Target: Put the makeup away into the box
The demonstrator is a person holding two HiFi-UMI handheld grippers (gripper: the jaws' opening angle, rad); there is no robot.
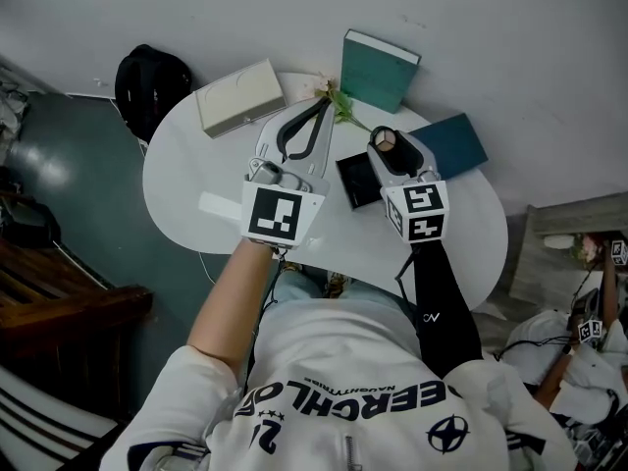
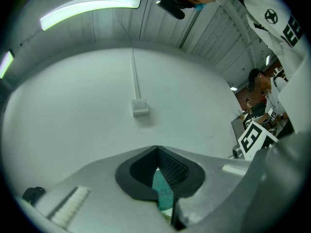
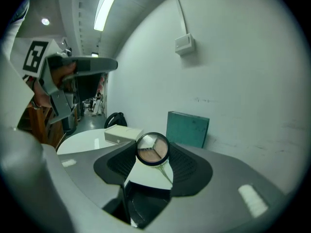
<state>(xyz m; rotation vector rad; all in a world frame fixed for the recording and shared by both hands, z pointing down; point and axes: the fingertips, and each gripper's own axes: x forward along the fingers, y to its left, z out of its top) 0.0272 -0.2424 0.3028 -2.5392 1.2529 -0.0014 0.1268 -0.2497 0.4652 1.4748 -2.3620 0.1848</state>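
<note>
Your right gripper (image 3: 154, 155) has its jaws about half way apart. They are pinching a round makeup compact (image 3: 152, 148) by its sides. The compact is open side up, and you can see three shades in it. You hold it up over the far part of the table, just past the black square thing.

Your left gripper (image 1: 322, 106) has its tips pressed together. Behind the tips there is a gap like a loop. A bit of teal shows through that gap in the left gripper view, and I cannot tell if anything is caught there. This gripper hangs over the middle of the table, and its tips are close to the green sprig.

A plain white wall (image 1: 491, 27) stands behind everything. The floor (image 1: 78, 165) is dark.

The round white table (image 1: 196, 165) sits against the wall. A teal box (image 1: 378, 70) leans on the wall at the back. A cream box (image 1: 240, 96) lies at the back left. A flat dark teal piece (image 1: 451, 143) lies at the right. The black square thing (image 1: 358, 180) lies between your two grippers. The small green sprig (image 1: 340, 104) lies by the teal box.

A black bag (image 1: 150, 81) sits on the floor to the left of the table.
</note>
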